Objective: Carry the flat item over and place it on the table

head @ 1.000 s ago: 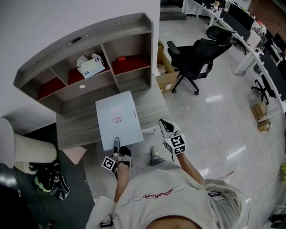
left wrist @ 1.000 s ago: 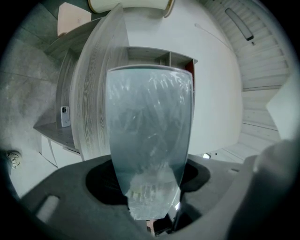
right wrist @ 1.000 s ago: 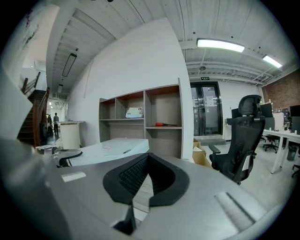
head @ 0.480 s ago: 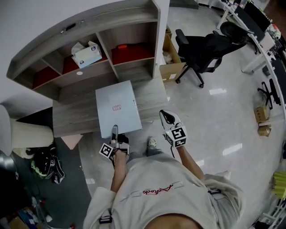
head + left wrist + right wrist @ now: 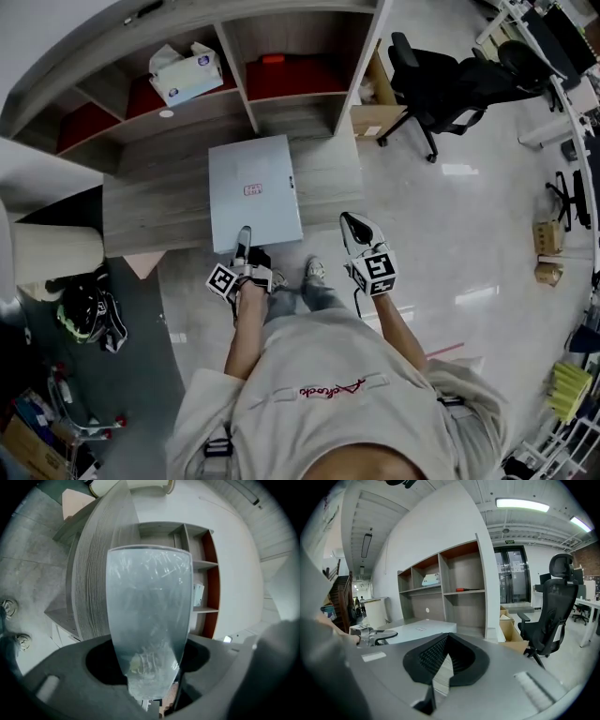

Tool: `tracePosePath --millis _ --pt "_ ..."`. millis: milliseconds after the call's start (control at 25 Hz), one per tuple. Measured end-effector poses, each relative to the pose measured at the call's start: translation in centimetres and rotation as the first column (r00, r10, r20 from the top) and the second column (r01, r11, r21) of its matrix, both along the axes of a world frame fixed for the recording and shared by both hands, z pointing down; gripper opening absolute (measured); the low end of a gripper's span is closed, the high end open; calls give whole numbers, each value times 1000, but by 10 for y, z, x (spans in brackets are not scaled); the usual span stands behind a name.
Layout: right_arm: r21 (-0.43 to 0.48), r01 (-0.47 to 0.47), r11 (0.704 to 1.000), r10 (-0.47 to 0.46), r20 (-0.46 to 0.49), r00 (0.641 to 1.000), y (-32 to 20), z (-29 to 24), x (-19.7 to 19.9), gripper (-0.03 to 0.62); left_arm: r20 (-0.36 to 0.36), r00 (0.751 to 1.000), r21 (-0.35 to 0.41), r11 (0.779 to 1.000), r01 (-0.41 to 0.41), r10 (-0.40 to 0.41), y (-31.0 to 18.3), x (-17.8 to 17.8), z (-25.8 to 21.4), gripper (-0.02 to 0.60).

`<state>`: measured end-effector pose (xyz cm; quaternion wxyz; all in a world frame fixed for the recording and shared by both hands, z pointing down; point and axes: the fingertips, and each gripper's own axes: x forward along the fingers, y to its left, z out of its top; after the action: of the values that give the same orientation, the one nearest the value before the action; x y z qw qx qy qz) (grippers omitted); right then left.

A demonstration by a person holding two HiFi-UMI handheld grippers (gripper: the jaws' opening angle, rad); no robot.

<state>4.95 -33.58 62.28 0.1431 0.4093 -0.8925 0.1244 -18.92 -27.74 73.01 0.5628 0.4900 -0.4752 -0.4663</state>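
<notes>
Left gripper (image 5: 244, 236): jaws part-way closed and clamped on the near edge of the flat item (image 5: 253, 183). The item lies across the desk (image 5: 150, 211) with that edge at the desk's front edge. Right gripper (image 5: 352, 227): closed, empty, clear of the desk's front right corner.

Risks:
- The wrapping looks slick, so a one-sided grip may slip or pivot.
- Released this close to the front edge, the item could overhang and tip off.

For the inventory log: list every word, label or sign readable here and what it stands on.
Nothing here reads clearly.
On the flat item, a red label: too small to read.
On the tissue box, blue print: too small to read.
On the person's shirt, red script: blurred, unreadable.
Over the glass doors, a green sign: too small to read.
</notes>
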Motion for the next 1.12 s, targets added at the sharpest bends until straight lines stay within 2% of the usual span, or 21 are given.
tracePosePath --millis 600,760,880,1000,1120 --pt "-42 -21 999 20 -26 999 13 19 1 5 -34 999 -59 998 11 -13 -23 0 27 281" --pt "-44 -24 999 23 -28 999 14 21 4 5 -20 999 -82 996 26 -28 -23 -4 40 288" --pt "-46 -23 999 22 -28 999 15 22 3 5 39 999 -157 987 19 -12 -23 -7 54 316" --pt "-48 -20 999 19 -28 999 16 22 2 5 148 987 -237 971 -28 65 -26 -6 57 422" --pt "-46 -14 999 13 -26 1000 15 21 -1 5 296 934 -327 940 -100 202 -32 -2 58 513"
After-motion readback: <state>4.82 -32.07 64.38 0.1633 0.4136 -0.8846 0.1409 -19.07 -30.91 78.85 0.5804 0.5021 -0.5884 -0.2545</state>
